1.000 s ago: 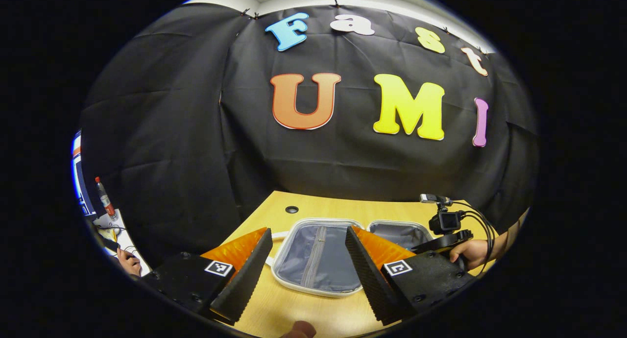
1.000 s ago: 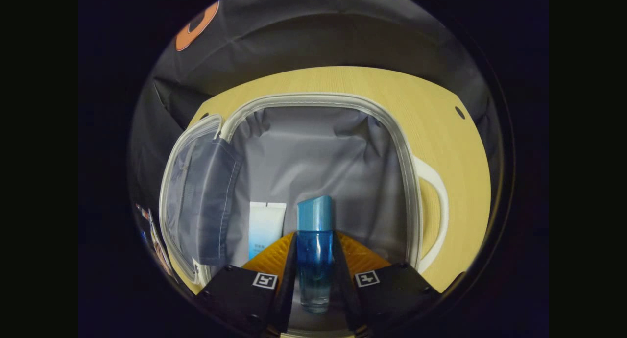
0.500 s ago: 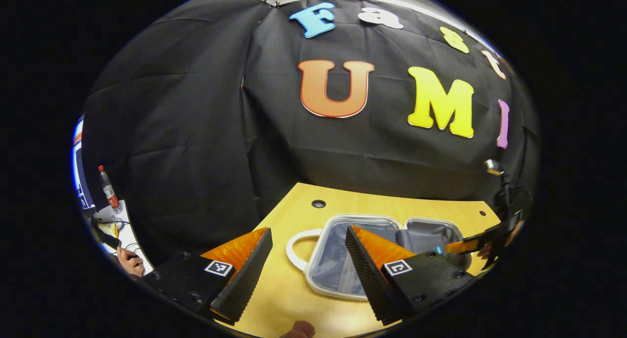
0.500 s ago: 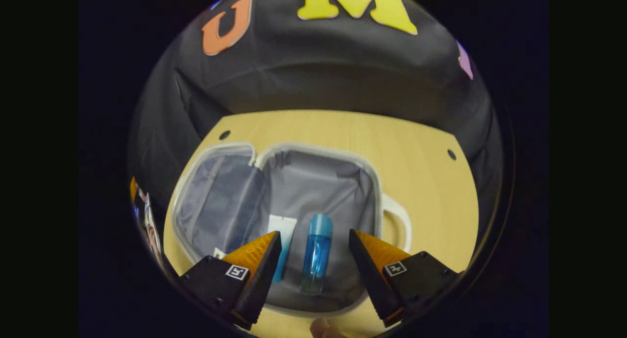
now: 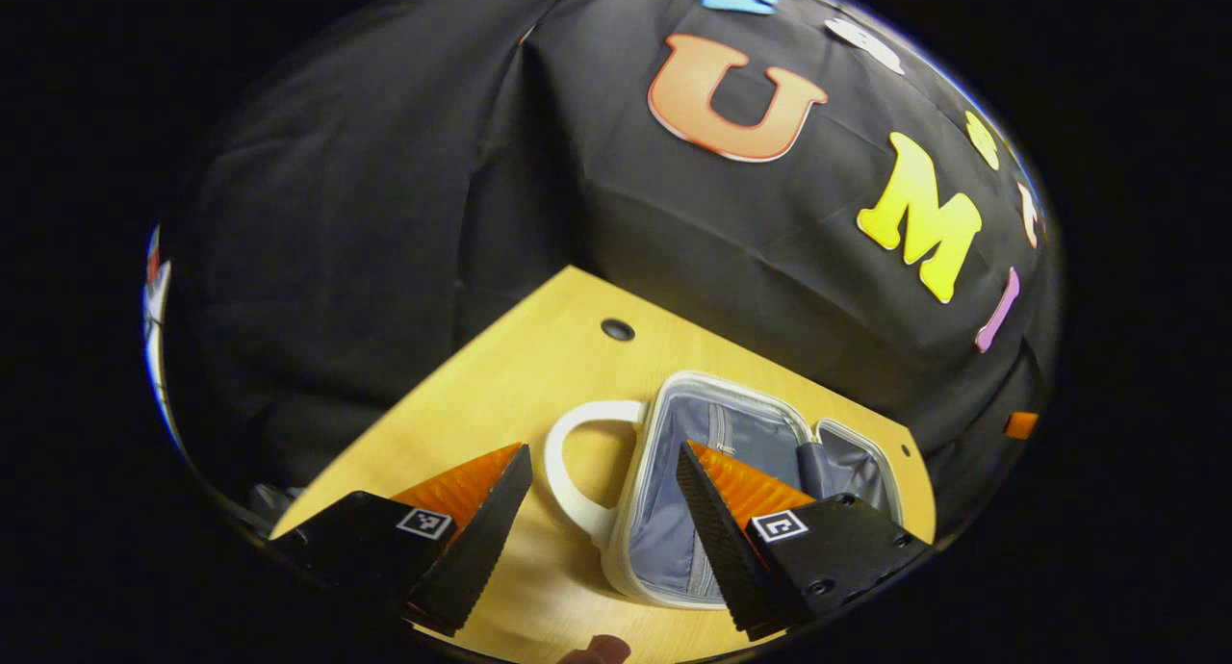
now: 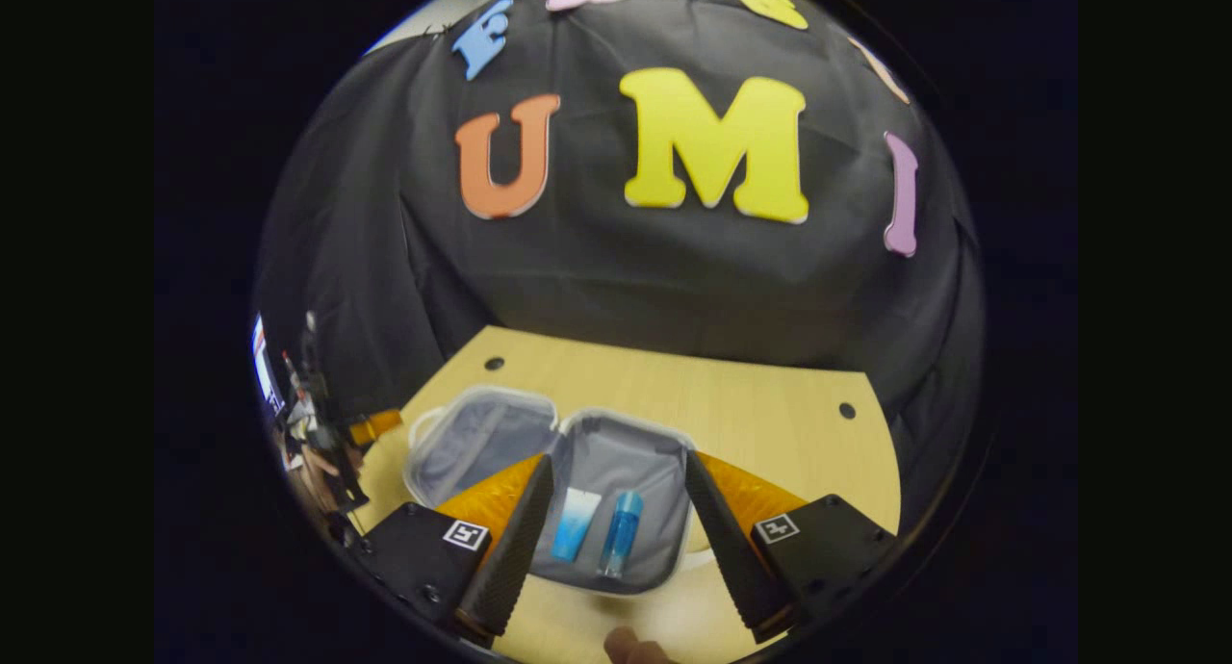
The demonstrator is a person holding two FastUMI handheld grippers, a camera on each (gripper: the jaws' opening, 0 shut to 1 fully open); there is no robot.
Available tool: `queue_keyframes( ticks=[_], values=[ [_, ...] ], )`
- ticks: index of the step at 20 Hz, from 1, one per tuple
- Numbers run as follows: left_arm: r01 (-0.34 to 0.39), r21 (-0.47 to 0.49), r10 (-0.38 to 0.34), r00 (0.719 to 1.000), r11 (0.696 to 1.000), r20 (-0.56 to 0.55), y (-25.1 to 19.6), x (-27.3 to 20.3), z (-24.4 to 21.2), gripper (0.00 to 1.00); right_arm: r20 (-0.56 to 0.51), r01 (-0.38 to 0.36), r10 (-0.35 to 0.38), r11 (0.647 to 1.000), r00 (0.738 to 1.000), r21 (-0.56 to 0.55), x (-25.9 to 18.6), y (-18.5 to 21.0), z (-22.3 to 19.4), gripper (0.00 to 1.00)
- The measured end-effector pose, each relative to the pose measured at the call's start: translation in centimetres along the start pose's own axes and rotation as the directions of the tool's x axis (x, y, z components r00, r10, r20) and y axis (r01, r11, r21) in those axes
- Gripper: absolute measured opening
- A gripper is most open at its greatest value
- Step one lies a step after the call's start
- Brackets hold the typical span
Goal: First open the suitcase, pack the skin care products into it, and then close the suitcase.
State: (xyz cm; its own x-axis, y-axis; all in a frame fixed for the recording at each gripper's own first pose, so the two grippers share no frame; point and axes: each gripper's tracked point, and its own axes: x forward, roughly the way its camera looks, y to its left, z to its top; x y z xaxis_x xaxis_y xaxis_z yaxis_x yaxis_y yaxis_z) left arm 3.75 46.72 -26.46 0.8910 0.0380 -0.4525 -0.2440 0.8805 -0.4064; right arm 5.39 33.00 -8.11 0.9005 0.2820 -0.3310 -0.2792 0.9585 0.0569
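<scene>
With both products lying in the suitcase, lower centre, your fingers apart: lid may snag btl when closed.

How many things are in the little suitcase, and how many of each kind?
Tube: 1, white fading to blue, lying in the open suitcase.
Bottle: 1, blue with a blue cap, lying beside the tube.
Total: 2 things in the suitcase.
</scene>
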Motion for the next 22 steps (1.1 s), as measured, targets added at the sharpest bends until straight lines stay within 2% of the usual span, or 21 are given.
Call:
queue_keyframes(
  ticks=[2,3,4,7,9,10,11,13,16,17,18,19,20,21,22],
  values=[
    [0.002,-0.048,-0.005,0.999,0.999,-0.051,1.2,2.0,-1.5,0.97,0.104,0.018,-0.015,0.999,0.994,-0.033,-2.8,-1.0,3.8,0.81],
    [0.006,-0.075,-0.011,0.998,0.997,-0.065,1.6,2.5,-1.9,0.97,0.145,0.035,-0.029,0.999,0.989,-0.04,-4.2,-1.6,5.1,0.77],
    [0.016,-0.106,-0.024,0.997,0.994,-0.071,1.5,2.9,-2.0,0.97,0.176,0.042,-0.035,0.998,0.984,-0.039,-5.5,-2.2,6.0,0.81],
    [0.079,-0.234,-0.096,0.993,0.969,-0.063,0.9,3.9,-1.5,0.96,0.205,0.087,-0.083,0.996,0.975,-0.011,-8.1,-4.1,6.2,0.81],
    [0.111,-0.336,-0.132,0.99,0.935,-0.041,0.8,4.5,-1.1,0.94,0.21,0.118,-0.114,0.993,0.971,-0.005,-9.3,-5.5,6.1,0.81],
    [0.125,-0.39,-0.146,0.989,0.912,-0.024,0.9,4.6,-0.5,0.82,0.214,0.134,-0.13,0.991,0.968,-0.004,-9.8,-6.4,6.0,0.81],
    [0.135,-0.438,-0.15,0.989,0.889,0.0,1.2,4.7,0.0,0.91,0.213,0.144,-0.14,0.99,0.967,-0.001,-10.1,-6.8,5.7,0.81],
    [0.14,-0.528,-0.148,0.989,0.838,0.027,1.7,5.4,0.1,0.88,0.203,0.16,-0.16,0.987,0.966,0.014,-10.5,-7.8,5.0,0.81],
    [0.108,-0.615,-0.137,0.991,0.781,-0.001,2.9,5.8,-1.4,0.84,0.19,0.178,-0.182,0.983,0.965,0.04,-11.0,-8.9,4.6,0.81],
    [0.111,-0.634,-0.133,0.991,0.765,0.013,3.1,5.9,-1.3,0.94,0.195,0.181,-0.186,0.983,0.963,0.042,-11.3,-9.2,4.6,0.78],
    [0.108,-0.65,-0.127,0.992,0.752,0.018,3.3,6.0,-1.2,0.77,0.204,0.185,-0.19,0.982,0.961,0.042,-11.7,-9.4,4.6,0.78],
    [0.111,-0.661,-0.131,0.991,0.742,0.02,3.6,6.0,-1.1,0.87,0.209,0.186,-0.191,0.982,0.959,0.039,-11.9,-9.4,4.5,0.81],
    [0.108,-0.669,-0.133,0.991,0.736,0.014,3.5,6.0,-1.4,0.67,0.21,0.189,-0.192,0.981,0.959,0.034,-12.2,-9.6,4.3,0.81],
    [0.112,-0.678,-0.141,0.99,0.726,0.013,3.2,6.0,-1.6,0.75,0.213,0.19,-0.192,0.981,0.958,0.031,-12.5,-9.6,4.3,0.81],
    [0.102,-0.69,-0.133,0.991,0.716,0.008,3.2,6.0,-1.7,0.52,0.219,0.191,-0.192,0.981,0.957,0.028,-12.8,-9.7,4.4,0.81]
  ],
)
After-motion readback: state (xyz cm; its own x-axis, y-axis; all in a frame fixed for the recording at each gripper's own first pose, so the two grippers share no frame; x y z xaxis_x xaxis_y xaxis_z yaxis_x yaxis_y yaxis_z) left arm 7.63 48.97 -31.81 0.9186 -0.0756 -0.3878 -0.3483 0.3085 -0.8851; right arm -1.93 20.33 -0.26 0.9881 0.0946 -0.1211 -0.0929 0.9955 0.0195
